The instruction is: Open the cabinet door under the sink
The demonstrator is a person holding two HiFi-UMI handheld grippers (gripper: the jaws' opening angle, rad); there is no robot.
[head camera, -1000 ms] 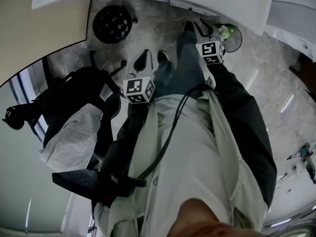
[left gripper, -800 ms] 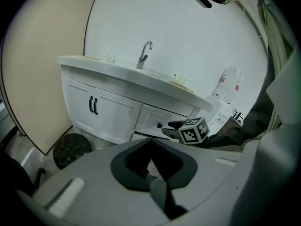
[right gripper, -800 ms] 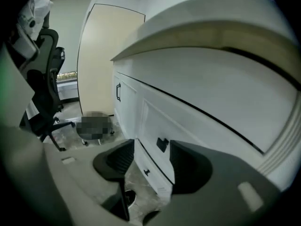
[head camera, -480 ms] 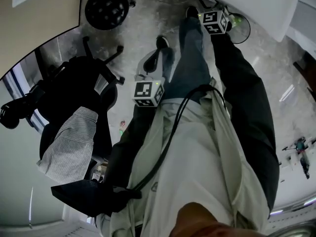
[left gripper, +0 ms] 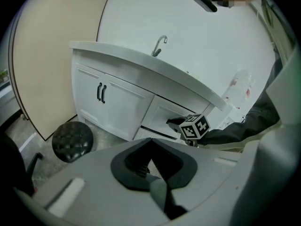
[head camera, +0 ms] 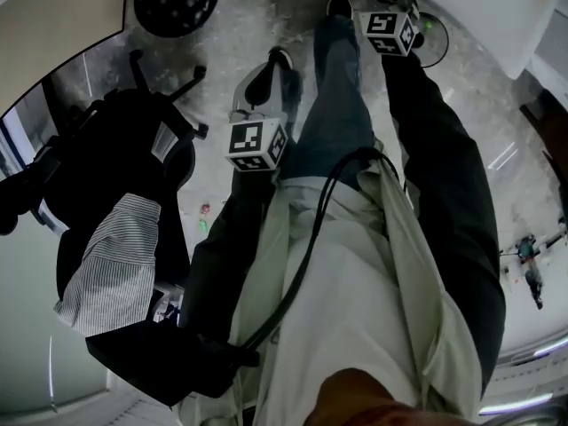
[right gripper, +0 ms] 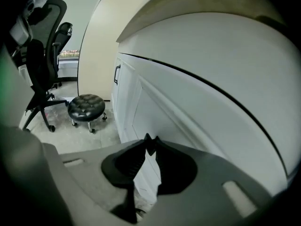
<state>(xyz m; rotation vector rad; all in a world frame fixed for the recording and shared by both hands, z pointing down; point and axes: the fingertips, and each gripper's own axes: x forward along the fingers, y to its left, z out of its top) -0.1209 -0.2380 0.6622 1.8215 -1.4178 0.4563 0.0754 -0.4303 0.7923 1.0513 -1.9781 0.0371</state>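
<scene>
- The cabinet door (left gripper: 165, 111) sits under the sink counter (left gripper: 141, 66), beside the pair of doors with dark handles (left gripper: 100, 92). My right gripper (right gripper: 148, 139) is up against it.
- I judge the step in hand to be getting hold of the door. My right jaws have just been closing and are nearly together, with a white strip of door showing between them. I can't tell whether the pads pinch it.
- Next I need a firm hold, then a pull outward along the hinge's arc.
- My left gripper (left gripper: 150, 144) hangs back, jaws together and empty.
- The stool (left gripper: 71, 141) and office chair (right gripper: 40, 55) stand aside. My own legs (head camera: 337, 105) look likelier to block the swing.
</scene>
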